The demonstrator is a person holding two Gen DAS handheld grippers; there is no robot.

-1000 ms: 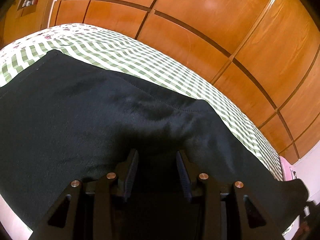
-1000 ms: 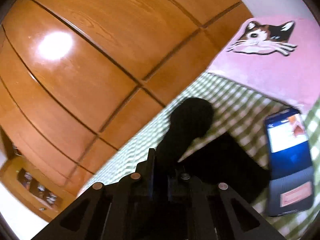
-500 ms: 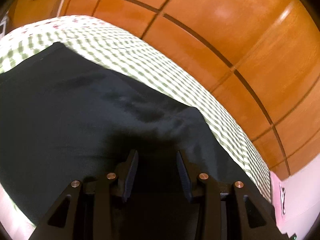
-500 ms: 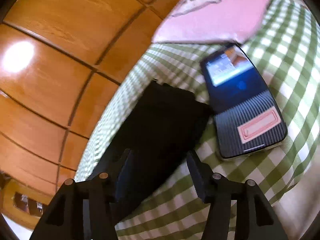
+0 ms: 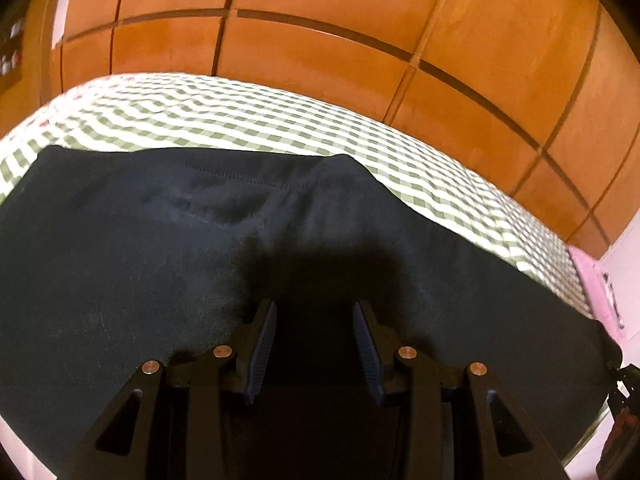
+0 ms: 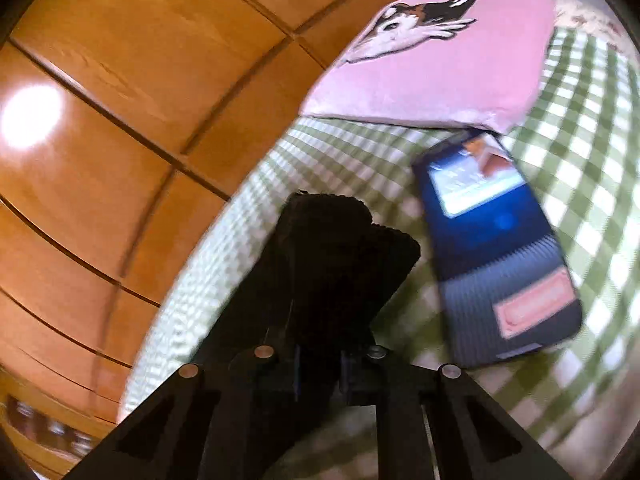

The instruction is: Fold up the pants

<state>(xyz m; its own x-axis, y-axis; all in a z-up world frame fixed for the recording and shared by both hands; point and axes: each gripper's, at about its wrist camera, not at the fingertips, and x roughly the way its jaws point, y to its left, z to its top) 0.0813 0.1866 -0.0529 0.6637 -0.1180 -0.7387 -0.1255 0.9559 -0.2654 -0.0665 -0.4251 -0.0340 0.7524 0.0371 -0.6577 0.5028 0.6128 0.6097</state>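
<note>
Two grippers were in my views. My left gripper point(image 5: 314, 322) hovered low over the black pants point(image 5: 160, 248), its fingers point(image 5: 262, 344) spread wide with nothing between them. The pants lay flat across the near part of the checked bed point(image 5: 248, 120), wooden panels point(image 5: 320, 52) beyond. My right gripper point(image 6: 320, 354) had its fingers pinched narrow on a bunched end of the pants point(image 6: 340, 248), just left of a phone point(image 6: 500, 248) that touched a pink cat pillow point(image 6: 440, 72)
</note>
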